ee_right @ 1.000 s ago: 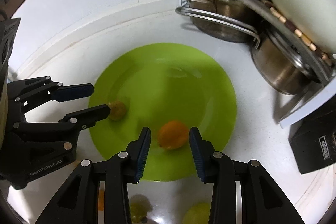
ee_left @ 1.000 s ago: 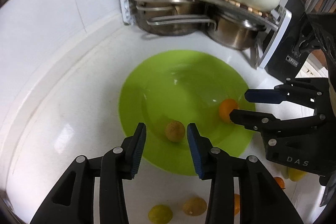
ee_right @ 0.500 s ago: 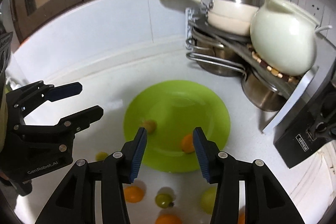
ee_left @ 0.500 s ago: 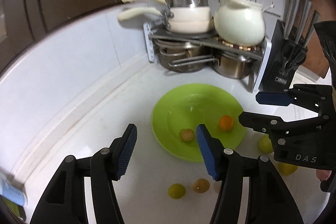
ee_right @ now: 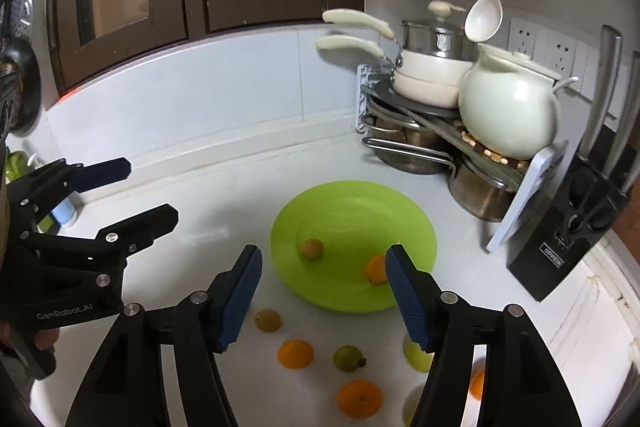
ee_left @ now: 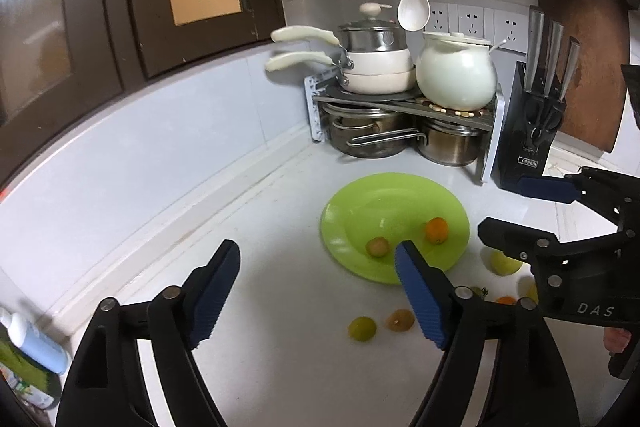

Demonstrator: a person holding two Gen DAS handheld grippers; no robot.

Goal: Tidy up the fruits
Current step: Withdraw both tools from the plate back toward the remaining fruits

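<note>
Counter edges: we see the white countertop bounded by a raised backsplash ledge along its left and far sides; a pot rack and a black knife block close off the far right corner.
Open room: bare counter lies left of the green plate, between it and the ledge; the near side is dotted with loose fruit.
Plate contents: we count two fruits on the plate, a brownish one toward its near left and an orange one toward its near right, apart from each other.
Loose fruit: in the right wrist view, a brownish fruit, an orange fruit, a green fruit and a larger orange fruit lie on the counter just near of the plate.
Left gripper: jaws spread wide, nothing between the blue pads, raised clear of the counter.
Right gripper: likewise spread wide and empty, held above the plate's near rim without touching it.
</note>
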